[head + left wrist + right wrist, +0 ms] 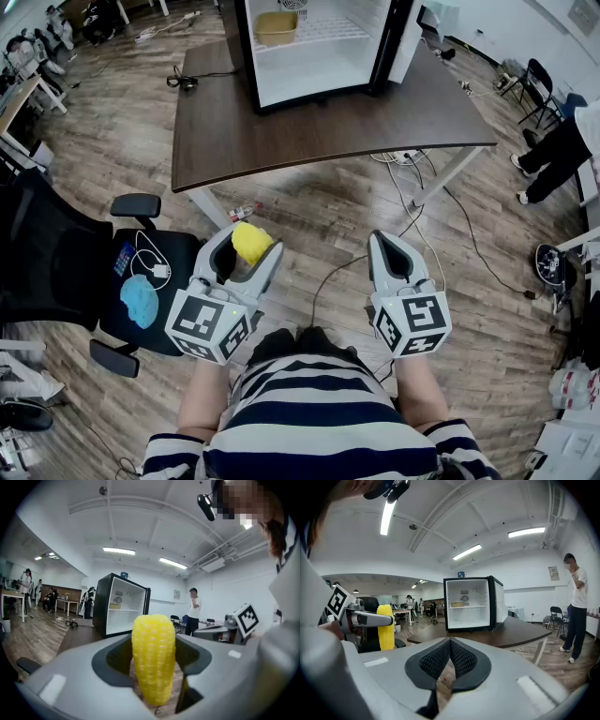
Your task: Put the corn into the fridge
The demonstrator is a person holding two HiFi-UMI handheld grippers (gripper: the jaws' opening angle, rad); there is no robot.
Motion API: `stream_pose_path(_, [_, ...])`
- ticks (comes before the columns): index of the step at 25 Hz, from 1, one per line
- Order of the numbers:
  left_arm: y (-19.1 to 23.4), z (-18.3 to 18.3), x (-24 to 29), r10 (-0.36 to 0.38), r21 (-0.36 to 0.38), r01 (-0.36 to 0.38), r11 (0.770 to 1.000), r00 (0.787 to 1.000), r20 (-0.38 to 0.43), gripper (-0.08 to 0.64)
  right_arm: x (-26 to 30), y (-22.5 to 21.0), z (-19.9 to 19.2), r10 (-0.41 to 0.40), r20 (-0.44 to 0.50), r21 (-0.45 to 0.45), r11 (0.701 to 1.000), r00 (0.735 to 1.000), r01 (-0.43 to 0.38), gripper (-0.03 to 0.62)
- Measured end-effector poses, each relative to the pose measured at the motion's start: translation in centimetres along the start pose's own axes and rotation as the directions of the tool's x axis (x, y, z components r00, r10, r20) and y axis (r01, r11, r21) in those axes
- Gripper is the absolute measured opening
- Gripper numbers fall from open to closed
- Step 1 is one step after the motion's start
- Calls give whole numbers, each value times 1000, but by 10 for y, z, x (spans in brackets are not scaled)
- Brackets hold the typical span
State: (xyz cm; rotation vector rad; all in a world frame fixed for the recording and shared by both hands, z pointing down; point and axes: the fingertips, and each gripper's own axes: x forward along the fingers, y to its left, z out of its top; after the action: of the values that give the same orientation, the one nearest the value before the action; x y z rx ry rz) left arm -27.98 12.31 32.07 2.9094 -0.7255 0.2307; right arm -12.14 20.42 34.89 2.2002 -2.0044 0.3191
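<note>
A yellow corn cob stands upright between the jaws of my left gripper, which is shut on it; in the left gripper view the corn fills the jaw gap of the left gripper. My right gripper is held level with it to the right, shut and holding nothing, its pads meeting. The black mini fridge stands on the dark table ahead with its door open and its white inside showing. From the right gripper view the corn appears at the left and the fridge straight ahead.
A black office chair with a blue cloth and a cable sits at my left. Cables trail over the wood floor under the table. A person stands at the right, and a beige container rests on the fridge shelf.
</note>
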Motion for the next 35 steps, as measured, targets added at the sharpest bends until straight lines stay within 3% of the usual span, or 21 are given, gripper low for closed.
stream_pose_path(5, [-1, -1, 0, -1, 4, 1, 1000, 1000, -3, 0, -2, -1, 1, 19, 26, 61, 998, 999, -21, -9])
stream_pose_path(26, [-33, 2, 27, -21, 32, 22, 999, 1000, -17, 0, -13, -26, -10, 43, -6, 30, 999, 999, -43, -9])
stream_pose_path(35, [-57, 1, 58, -17, 60, 19, 998, 1000, -21, 0, -16, -51, -25, 95, -14, 4, 995, 995, -95, -9])
